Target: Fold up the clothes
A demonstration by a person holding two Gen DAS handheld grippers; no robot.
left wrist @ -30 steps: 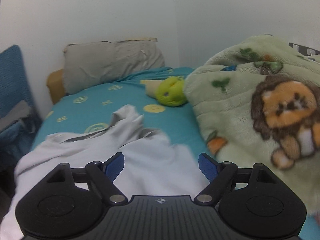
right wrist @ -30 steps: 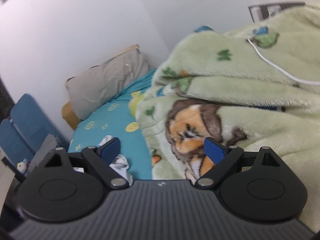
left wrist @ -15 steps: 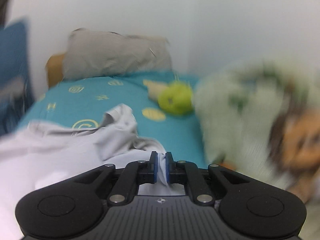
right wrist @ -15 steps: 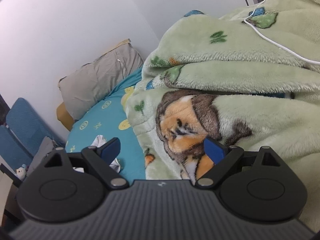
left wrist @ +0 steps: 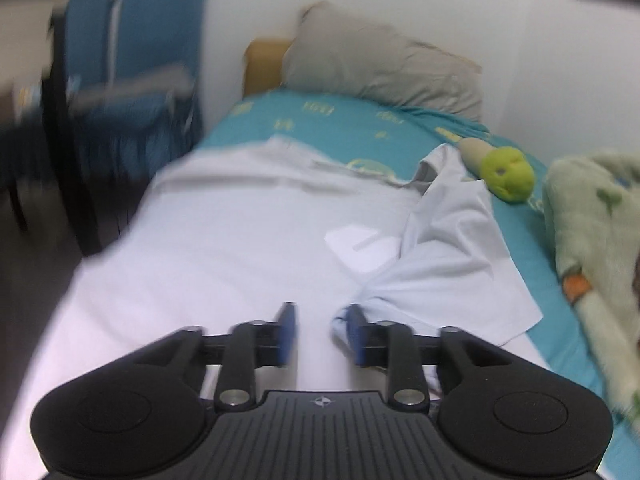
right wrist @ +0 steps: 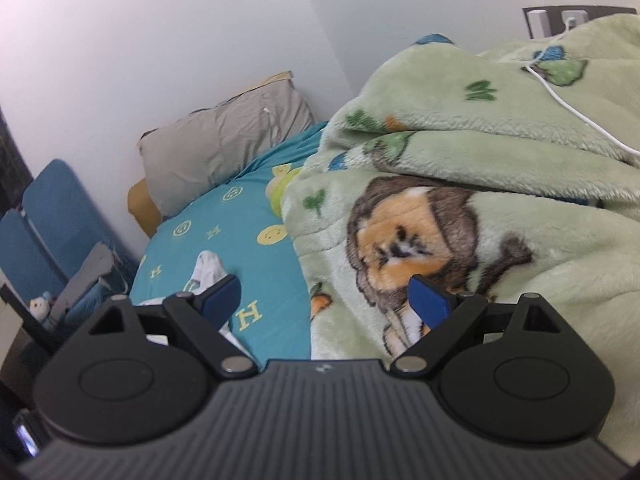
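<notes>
So the white shirt (left wrist: 248, 240) is spread across the near part of the bed (left wrist: 516, 220), on the teal sheet, with a sleeve folded in over the body on the right side and the collar end pointing at the grey pillow (left wrist: 380, 68). The left gripper (left wrist: 320, 332) sits low over the shirt's near edge, fingers parted with a gap between them, and a bit of white cloth is bunched right against the right finger, but nothing's pinched. The right gripper (right wrist: 324, 300) hangs off to the right, fingers wide apart, aimed at the green lion blanket (right wrist: 500, 208), holding nothing. Looks to me like we're mid-fold, right sleeve side turned in. The far left side looks flat to me, though it's blurry, so I'd guess that edge needs a grip and a pull toward the middle.
</notes>
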